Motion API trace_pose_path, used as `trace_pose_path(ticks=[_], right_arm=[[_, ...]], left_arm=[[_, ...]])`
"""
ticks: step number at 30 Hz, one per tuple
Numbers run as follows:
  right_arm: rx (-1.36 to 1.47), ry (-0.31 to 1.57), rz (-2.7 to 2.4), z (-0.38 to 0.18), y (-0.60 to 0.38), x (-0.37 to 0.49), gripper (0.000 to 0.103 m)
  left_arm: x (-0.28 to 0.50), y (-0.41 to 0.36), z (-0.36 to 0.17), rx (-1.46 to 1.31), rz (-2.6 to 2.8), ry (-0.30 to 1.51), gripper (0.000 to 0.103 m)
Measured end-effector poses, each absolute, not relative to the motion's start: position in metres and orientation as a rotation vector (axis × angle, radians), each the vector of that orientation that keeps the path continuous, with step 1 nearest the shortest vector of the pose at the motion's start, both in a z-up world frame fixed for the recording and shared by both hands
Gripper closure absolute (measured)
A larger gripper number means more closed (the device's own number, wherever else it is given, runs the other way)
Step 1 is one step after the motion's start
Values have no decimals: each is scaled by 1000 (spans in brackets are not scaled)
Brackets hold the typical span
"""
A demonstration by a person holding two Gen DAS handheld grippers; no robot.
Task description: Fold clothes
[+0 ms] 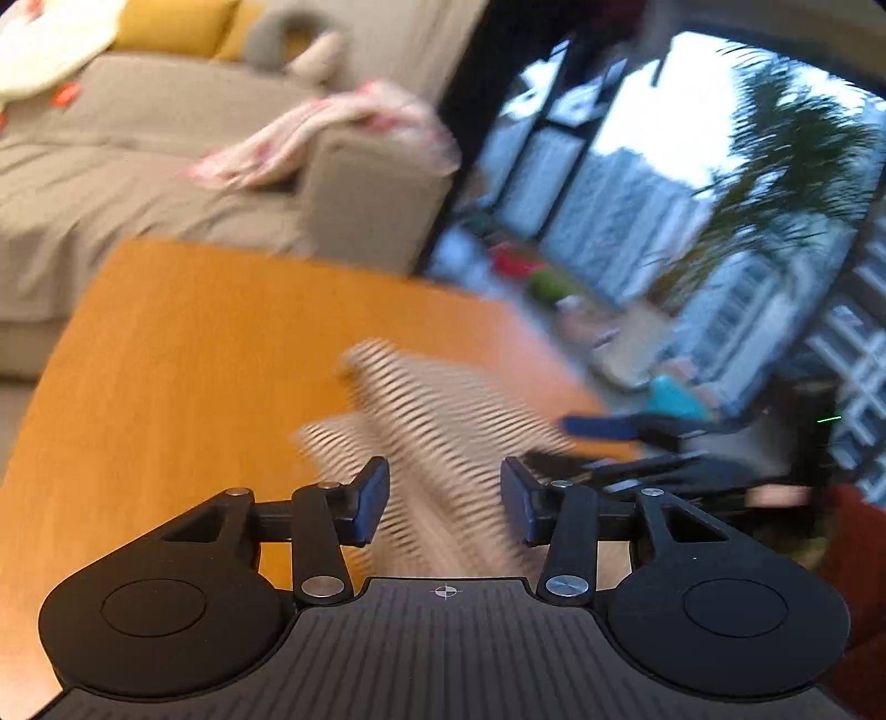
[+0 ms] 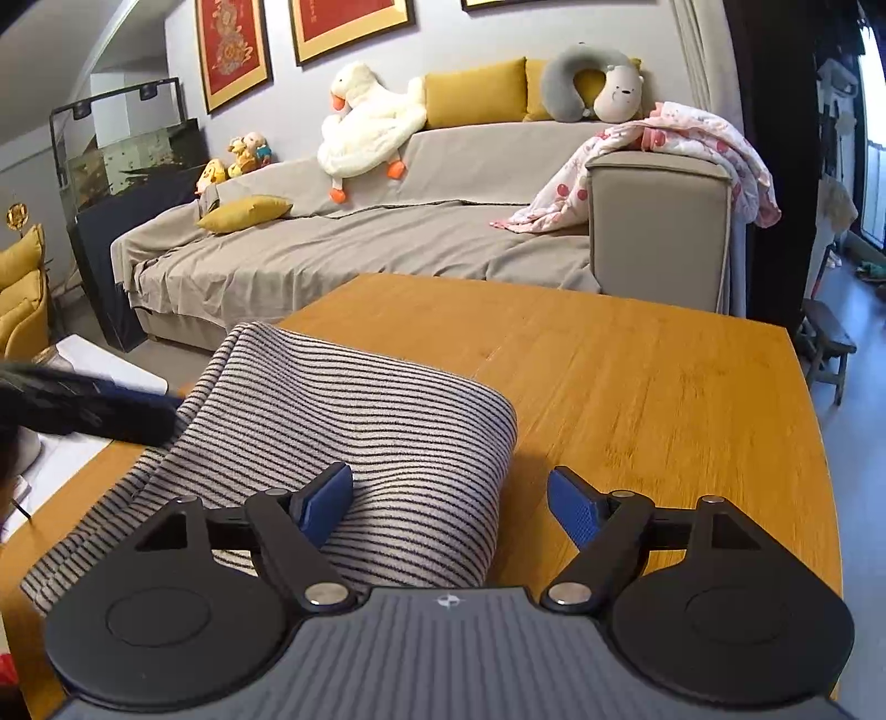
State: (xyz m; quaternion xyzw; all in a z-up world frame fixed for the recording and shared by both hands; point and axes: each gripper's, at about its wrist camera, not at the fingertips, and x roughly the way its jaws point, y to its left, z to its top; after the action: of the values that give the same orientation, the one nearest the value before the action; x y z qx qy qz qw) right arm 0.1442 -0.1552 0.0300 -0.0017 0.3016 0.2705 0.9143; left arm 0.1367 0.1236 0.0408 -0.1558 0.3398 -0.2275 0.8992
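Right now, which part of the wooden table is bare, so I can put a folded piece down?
The orange wooden table is bare right of the grey striped cloth, up to its far edge near the grey sofa. The left side is crowded: the cloth and the left gripper are there.

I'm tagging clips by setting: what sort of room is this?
Most likely a home living room: a long grey fabric sofa with a white plush goose, red framed pictures, and a striped garment on a wooden table.
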Motion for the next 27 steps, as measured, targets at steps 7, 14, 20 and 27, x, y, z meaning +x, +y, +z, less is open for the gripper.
trace_pose_path(ticks=[7,14,20,27], right_arm=[[104,676,587,34,-160,163,21],[110,640,607,38,-150,158,21],[30,656,587,32,-131,163,21],[32,669,568,30,-135,161,19]], left_arm=[[153,115,35,-424,-547,747,33],[153,115,68,-390,-570,605,84],[146,126,47,-390,-481,677,82],[125,125,38,-490,-580,743,11]])
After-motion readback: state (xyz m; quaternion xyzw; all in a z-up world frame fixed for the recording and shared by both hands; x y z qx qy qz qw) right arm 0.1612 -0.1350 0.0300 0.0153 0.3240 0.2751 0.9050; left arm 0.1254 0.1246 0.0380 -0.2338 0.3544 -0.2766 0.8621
